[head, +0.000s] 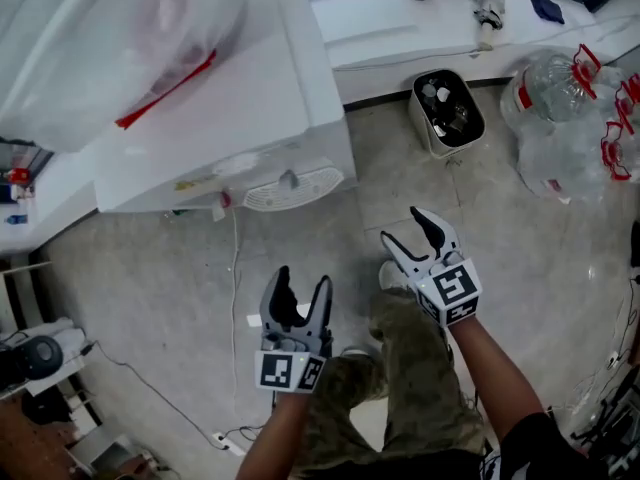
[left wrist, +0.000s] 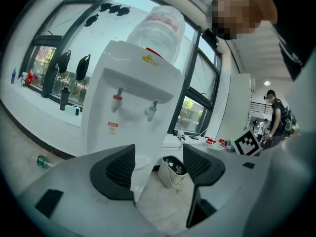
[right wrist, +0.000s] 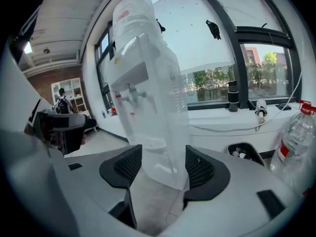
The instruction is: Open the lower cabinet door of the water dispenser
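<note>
The white water dispenser (head: pixel 235 98) stands ahead of me with a large bottle (head: pixel 110 38) on top. Its two taps (left wrist: pixel 134 104) and drip tray (head: pixel 293 186) face me. The lower cabinet door is hidden behind the jaws in both gripper views, and from the head view I cannot see it. My left gripper (head: pixel 298 299) is held open over the floor, short of the dispenser, empty. My right gripper (head: pixel 418 236) is open too, a little farther forward and to the right, with nothing between its jaws. The dispenser (right wrist: pixel 148 102) fills the middle of the right gripper view.
A small white waste bin (head: pixel 447 111) with rubbish stands right of the dispenser by the window ledge (head: pixel 400 18). Several empty water bottles (head: pixel 570 118) lie at the far right. A cable (head: pixel 237 268) runs along the floor. A person (left wrist: pixel 274 113) stands far off.
</note>
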